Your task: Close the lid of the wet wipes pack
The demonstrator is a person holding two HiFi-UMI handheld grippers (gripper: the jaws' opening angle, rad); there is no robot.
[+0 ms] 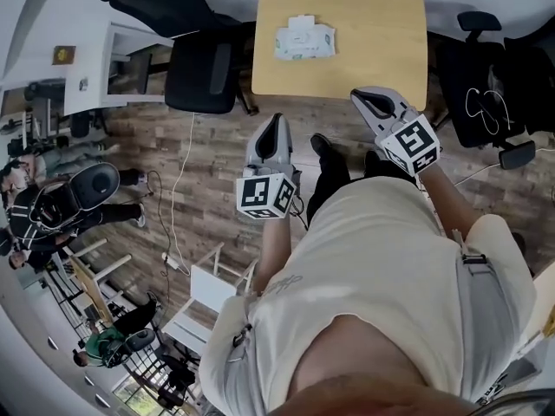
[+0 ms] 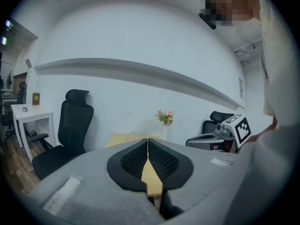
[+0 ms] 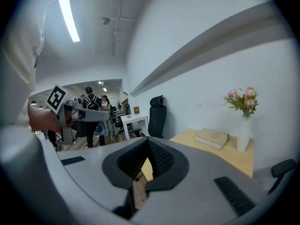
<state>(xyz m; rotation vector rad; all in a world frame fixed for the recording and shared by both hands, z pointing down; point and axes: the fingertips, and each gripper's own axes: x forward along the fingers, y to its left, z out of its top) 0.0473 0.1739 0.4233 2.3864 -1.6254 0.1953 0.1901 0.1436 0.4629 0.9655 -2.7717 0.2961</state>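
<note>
The wet wipes pack (image 1: 303, 40), pale green and white, lies on the wooden table (image 1: 364, 55) near its left front corner; a white flap shows at its far edge. My left gripper (image 1: 275, 121) hangs over the floor, short of the table's front edge, jaws shut on nothing. Further right, my right gripper (image 1: 366, 99) hovers at the table's front edge, also shut and empty. The pack is hidden in both gripper views. The left gripper (image 2: 148, 140) points at the table (image 2: 123, 139), and the right gripper (image 3: 148, 140) points along the table (image 3: 220, 153).
A black office chair (image 1: 201, 74) stands left of the table, another (image 1: 490, 94) at its right. A book (image 3: 211, 138) and a vase of flowers (image 3: 243, 121) sit at the table's far end. A white desk (image 1: 87, 68) and people (image 1: 52, 202) are at the left.
</note>
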